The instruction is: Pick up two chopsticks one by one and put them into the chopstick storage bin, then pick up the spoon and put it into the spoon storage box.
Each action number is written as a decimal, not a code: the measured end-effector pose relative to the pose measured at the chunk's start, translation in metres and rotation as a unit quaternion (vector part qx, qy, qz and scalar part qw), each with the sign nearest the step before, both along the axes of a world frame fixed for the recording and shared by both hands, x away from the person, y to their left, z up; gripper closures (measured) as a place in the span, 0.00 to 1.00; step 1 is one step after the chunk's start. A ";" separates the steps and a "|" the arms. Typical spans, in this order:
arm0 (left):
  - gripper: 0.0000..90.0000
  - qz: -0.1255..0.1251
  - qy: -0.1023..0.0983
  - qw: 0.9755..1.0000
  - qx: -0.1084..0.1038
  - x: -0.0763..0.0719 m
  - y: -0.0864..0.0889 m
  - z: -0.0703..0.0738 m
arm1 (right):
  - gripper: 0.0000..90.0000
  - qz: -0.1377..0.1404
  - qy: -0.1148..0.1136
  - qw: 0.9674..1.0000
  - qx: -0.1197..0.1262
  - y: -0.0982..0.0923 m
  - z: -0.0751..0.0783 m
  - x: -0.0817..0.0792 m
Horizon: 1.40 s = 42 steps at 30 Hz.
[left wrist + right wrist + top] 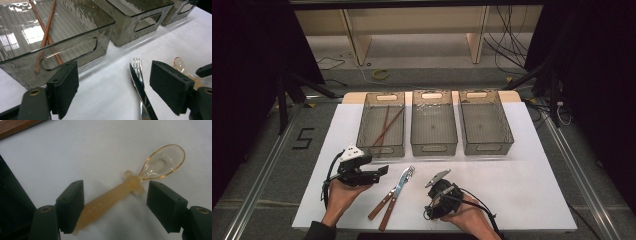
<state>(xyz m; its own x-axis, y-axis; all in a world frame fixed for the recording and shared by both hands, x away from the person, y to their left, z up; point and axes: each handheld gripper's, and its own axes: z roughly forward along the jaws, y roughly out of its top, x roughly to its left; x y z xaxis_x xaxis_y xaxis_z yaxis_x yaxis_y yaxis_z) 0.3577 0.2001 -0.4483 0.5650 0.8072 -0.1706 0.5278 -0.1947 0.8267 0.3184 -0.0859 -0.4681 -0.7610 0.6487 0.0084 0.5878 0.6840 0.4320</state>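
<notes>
The right tongs [115,207] stand wide around the translucent amber spoon [130,185] lying flat on the white surface [75,152], and closing on its slim, slick handle could squirt it sideways

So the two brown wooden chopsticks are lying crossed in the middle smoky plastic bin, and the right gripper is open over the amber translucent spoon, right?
Not quite. The two brown wooden chopsticks lie crossed in the left smoky plastic bin, not the middle one, as the high view shows. The rest holds: the right gripper is open over the amber translucent spoon.
</notes>
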 end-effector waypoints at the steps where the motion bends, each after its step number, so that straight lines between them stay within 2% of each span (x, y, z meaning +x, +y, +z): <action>1: 0.25 0.000 0.000 1.000 0.000 -0.001 0.000 0.000 | 0.34 0.001 0.001 1.000 0.000 0.000 0.000 0.000; 16: 0.25 -0.006 0.000 1.000 0.000 -0.010 0.000 -0.004 | 0.35 -0.002 0.011 1.000 -0.004 0.000 -0.005 0.002; 28: 0.25 -0.005 -0.001 1.000 0.004 -0.013 0.001 -0.006 | 0.37 0.002 0.012 1.000 -0.019 0.002 -0.005 0.001; 34: 0.25 -0.006 0.000 1.000 0.006 -0.013 0.001 -0.007 | 0.46 0.012 0.019 0.999 -0.025 0.000 -0.003 0.006; 42: 0.25 -0.011 0.002 1.000 0.008 -0.014 -0.001 -0.009 | 0.62 0.007 0.014 1.000 -0.027 -0.005 -0.001 0.009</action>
<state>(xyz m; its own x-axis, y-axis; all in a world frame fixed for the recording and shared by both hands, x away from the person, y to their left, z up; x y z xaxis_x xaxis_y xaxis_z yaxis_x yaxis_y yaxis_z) 0.3434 0.1988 -0.4576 0.5816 0.7975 -0.1608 0.5270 -0.2187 0.8213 0.3273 -0.0909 -0.4693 -0.7703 0.6377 -0.0058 0.5887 0.7145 0.3780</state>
